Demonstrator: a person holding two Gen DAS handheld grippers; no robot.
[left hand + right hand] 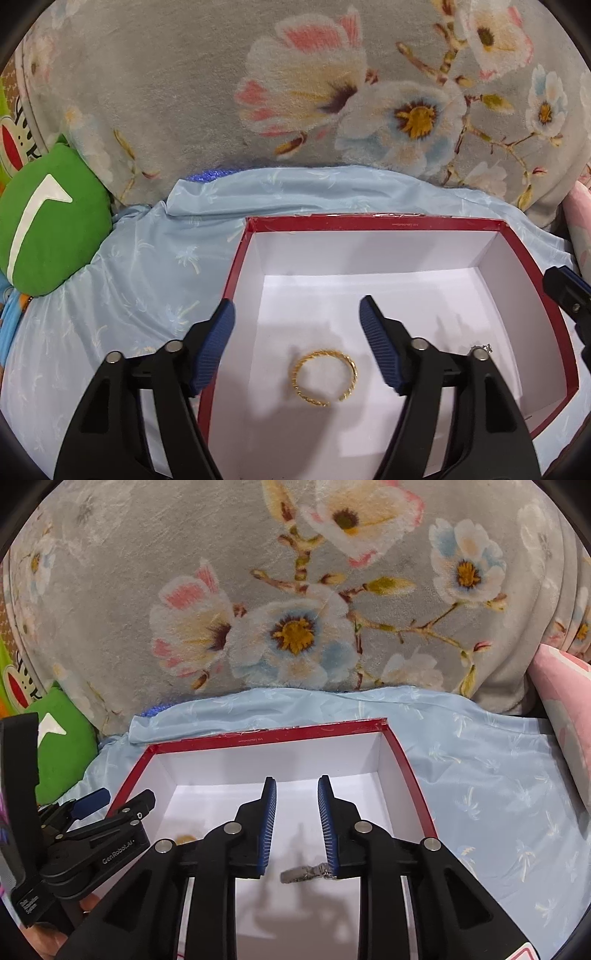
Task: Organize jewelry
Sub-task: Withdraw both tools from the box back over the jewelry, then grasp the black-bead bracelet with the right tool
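Left wrist view: the left gripper [297,314] hangs over the red box [373,220], its blue-padded jaws spread wide and holding nothing.
Gold ring: the gold ring [325,377] lies flat on the white floor of the box, near the front, below the gap between the left jaws and touching neither.
Silver piece: a small silver piece of jewelry [304,873] lies on the box floor toward its right side; from the right wrist camera its right end sits at the tip of the right-hand pad, and contact cannot be told.
Right gripper: the right gripper [297,794] is over the box interior, jaws parted with a clear gap between the pads, nothing clamped.
Box: red outside, white inside, lidless, resting on a light blue sheet [155,273] on the bed.
Surroundings: a grey floral blanket [177,92] rises behind the box; a green plush toy [48,221] sits off the box's left side, a pink cushion [565,701] off its right.
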